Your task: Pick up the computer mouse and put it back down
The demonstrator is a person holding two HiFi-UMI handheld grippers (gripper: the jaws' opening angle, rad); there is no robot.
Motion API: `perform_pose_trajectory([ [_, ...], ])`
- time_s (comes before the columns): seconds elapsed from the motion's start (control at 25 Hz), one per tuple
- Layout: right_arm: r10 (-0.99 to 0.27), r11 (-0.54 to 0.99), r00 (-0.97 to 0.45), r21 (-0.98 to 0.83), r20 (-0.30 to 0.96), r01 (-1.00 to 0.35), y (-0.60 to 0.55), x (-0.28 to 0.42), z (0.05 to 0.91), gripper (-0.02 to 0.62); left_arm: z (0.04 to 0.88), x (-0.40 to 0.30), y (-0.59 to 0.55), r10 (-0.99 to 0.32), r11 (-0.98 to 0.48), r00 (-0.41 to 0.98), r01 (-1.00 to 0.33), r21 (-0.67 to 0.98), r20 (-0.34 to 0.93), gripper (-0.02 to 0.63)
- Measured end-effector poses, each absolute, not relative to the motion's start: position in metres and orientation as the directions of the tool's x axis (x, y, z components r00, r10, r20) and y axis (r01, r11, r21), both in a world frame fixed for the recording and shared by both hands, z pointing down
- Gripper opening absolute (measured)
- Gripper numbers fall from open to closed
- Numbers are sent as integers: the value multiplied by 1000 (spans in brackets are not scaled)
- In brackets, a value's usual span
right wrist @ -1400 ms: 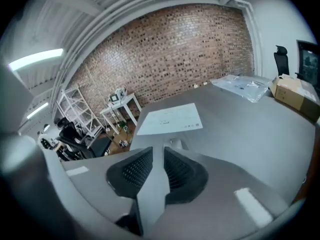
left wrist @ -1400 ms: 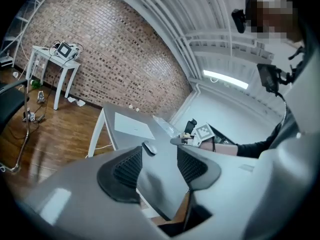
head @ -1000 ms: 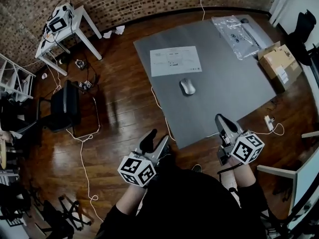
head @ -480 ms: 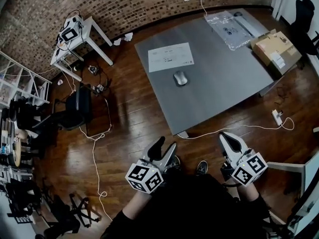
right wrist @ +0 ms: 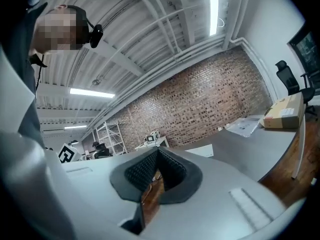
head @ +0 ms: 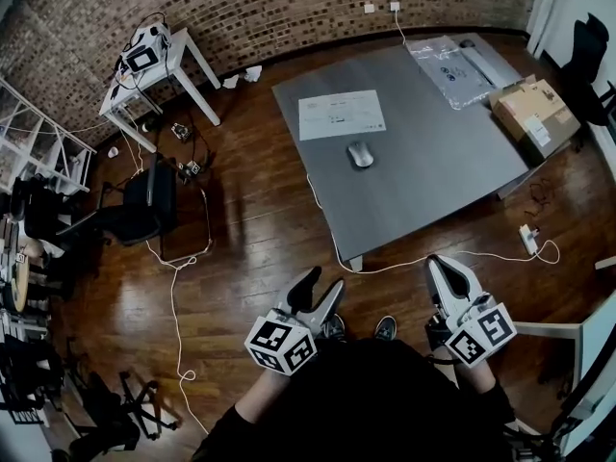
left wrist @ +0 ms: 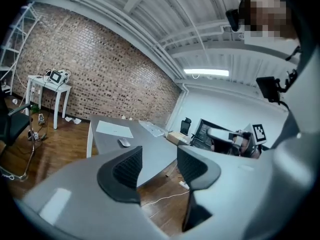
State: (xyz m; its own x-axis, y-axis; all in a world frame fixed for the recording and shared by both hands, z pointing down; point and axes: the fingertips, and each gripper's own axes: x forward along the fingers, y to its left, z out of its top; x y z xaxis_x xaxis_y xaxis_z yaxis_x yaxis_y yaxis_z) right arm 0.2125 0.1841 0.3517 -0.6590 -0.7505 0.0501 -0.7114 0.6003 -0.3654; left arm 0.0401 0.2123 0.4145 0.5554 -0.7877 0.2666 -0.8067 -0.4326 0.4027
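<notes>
A white side table (head: 159,48) loaded with wired equipment stands by the brick wall at far left, with a black office chair (head: 144,205) below it on the wood floor. At the bottom, the person's left tongs (head: 320,289) hang over the floor with their jaws apart and nothing between them, well short of the grey counter (head: 433,186). On the counter lies a printed sheet of paper (head: 342,115). Just in front of it, on bare counter and touched by neither tool, rests the silver computer mouse (head: 360,154). The right tongs (head: 438,268), jaws pressed together and empty, point toward the counter's near edge. A clear plastic bag (head: 450,61) lies at the counter's far right corner, beside a cardboard box (head: 537,114).
</notes>
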Motion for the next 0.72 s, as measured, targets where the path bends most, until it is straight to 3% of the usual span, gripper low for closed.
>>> perform_pose_trajectory([
  [0.72, -753, 605, -654, -314, 72, -732, 191, 190, 344, 0, 417, 22, 211, -774, -444, 574, -792, 418, 266, 202],
])
